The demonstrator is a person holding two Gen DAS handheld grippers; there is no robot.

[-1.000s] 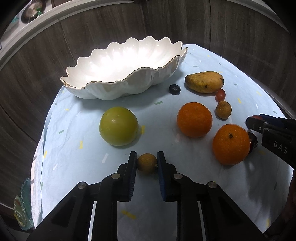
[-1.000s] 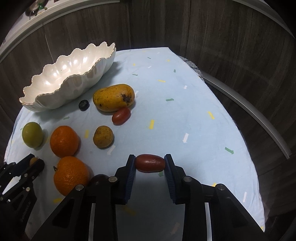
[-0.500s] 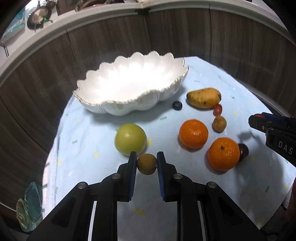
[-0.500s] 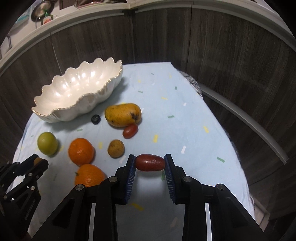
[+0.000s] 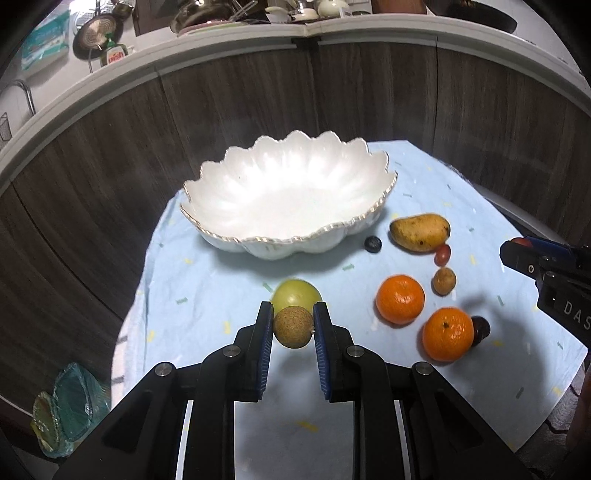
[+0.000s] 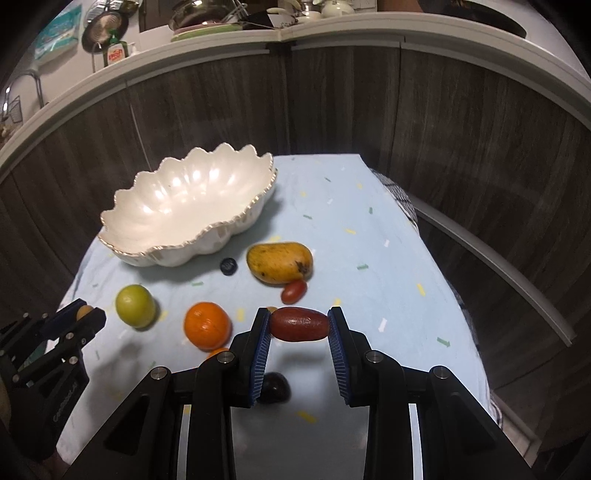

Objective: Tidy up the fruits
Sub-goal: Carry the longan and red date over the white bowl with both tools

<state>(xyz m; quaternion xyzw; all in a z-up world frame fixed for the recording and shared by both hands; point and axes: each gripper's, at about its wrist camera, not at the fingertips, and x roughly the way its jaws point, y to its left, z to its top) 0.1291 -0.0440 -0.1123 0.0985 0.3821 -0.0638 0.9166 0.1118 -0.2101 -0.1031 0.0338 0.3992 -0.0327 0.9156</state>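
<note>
My left gripper is shut on a small round brown fruit and holds it above the blue cloth, short of the empty white scalloped bowl. My right gripper is shut on an oblong dark red fruit, also lifted. On the cloth lie a green fruit, two oranges, a mango, a small red fruit, a brown fruit, a blueberry and a dark plum. The bowl also shows in the right wrist view.
The small table has a light blue cloth and stands against a dark wood-panelled counter. A teal object lies on the floor at the left. The counter top holds dishes and a soap bottle.
Both grippers have risen and pulled back from the table with their fruits held. The bowl and loose fruits now look smaller and farther off.
</note>
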